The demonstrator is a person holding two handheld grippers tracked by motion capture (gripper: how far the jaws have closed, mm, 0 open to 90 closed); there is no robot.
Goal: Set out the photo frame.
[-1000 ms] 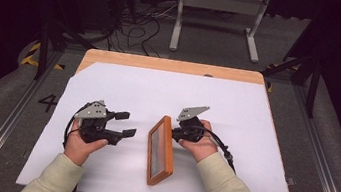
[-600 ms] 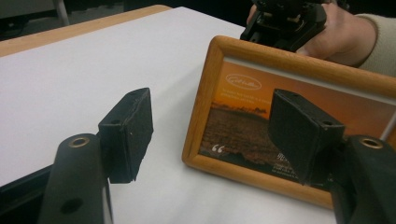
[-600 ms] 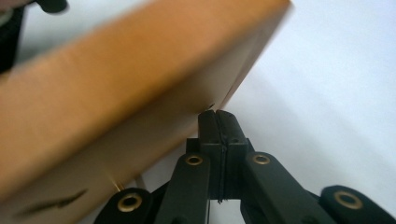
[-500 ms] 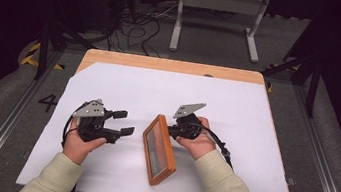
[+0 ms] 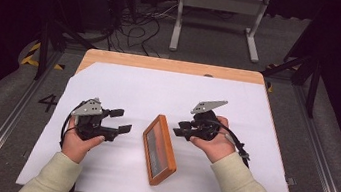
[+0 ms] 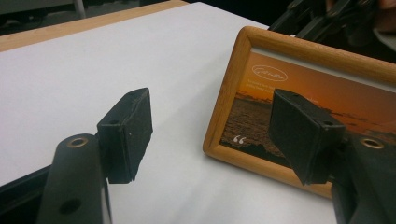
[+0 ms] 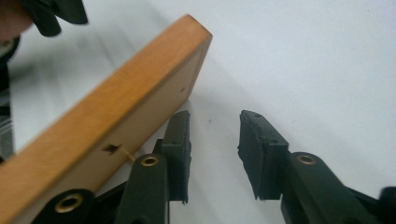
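A wooden picture frame with an orange sunset print lies on the white sheet between my two hands. My right gripper hovers just right of the frame's far end. Its jaws have just been opening, and in the right gripper view the right gripper has only bare sheet between its pads, with the frame's side beside its left jaw. My left gripper rests left of the frame, open and empty. In the left gripper view the left gripper points at the frame's corner.
The white sheet covers most of the wooden table. Dark floor, cables and a metal stand lie beyond the far edge. The right gripper shows at the top right of the left gripper view.
The right gripper has let go of the frame's right edge, opened, and lifted up and a little to the right. The frame has settled onto the sheet. The left hand stayed put.
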